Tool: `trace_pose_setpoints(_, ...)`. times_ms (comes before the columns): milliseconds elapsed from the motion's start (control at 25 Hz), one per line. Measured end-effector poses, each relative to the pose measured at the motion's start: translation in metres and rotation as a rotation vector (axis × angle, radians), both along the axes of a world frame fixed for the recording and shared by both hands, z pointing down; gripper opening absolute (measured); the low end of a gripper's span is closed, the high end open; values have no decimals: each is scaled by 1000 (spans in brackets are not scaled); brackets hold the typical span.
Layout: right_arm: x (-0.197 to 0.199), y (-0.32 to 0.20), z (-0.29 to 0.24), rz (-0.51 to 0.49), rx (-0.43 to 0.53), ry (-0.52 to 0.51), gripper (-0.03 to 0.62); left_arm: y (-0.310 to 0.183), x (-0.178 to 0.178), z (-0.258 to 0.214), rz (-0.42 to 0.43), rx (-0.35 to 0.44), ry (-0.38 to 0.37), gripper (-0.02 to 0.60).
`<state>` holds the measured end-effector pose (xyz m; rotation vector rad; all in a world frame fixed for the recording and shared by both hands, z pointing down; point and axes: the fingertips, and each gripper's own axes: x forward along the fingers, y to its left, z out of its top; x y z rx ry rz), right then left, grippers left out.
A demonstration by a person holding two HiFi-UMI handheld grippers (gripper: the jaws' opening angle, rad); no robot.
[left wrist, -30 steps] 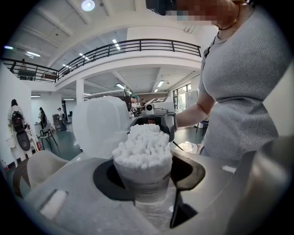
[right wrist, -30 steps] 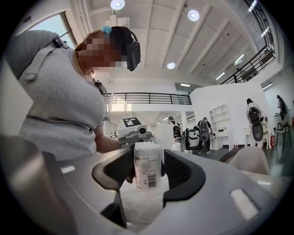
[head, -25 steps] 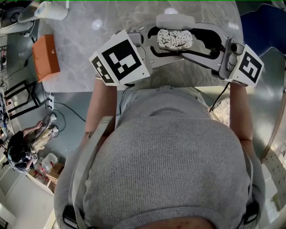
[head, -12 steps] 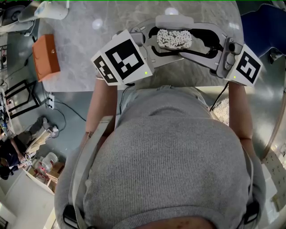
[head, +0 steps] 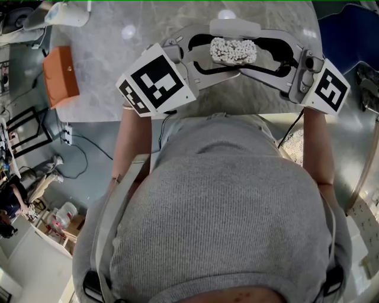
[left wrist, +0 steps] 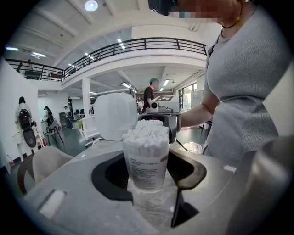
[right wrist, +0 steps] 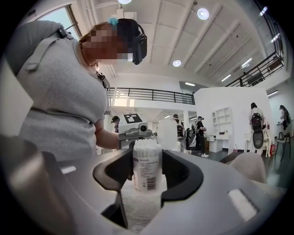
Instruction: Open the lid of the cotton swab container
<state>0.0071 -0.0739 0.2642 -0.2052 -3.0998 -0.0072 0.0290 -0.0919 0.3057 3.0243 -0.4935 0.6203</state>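
A clear cotton swab container [head: 233, 51] packed with white swabs stands upright on the marble table [head: 118, 53]. Its lid [head: 234, 26] is flipped open behind it. From the left, my left gripper [head: 207, 54] frames the container [left wrist: 146, 160]. Its jaws have just been opening and stand apart from both sides, so it is open. The open lid [left wrist: 115, 115] rises at the left of that view. From the right, my right gripper [head: 266, 56] has just closed a little. Its dark pads [right wrist: 120, 172] press both sides of the container [right wrist: 147, 167].
An orange box [head: 59, 74] lies at the table's left edge, and a white device [head: 65, 12] sits at the far left corner. A blue seat [head: 349, 35] stands beyond the table's right side. People walk in the hall behind.
The left gripper's jaws have widened away from the container, and its marker cube has shifted slightly left. The right gripper and the container have stayed put, lid open throughout.
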Motion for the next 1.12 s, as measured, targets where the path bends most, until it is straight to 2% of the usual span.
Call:
trace_pose_setpoints(520,0,0,1,-3,5,9,197,2,-14,-4,-12,13,11,232)
trace_pose_setpoints(840,2,-2,5,6,8,22,196,1,-23,-18,-38,23,91,230)
trace_pose_setpoints(1120,2,-2,4,7,2,8,196,3,-24,-20,-31,39,77,221)
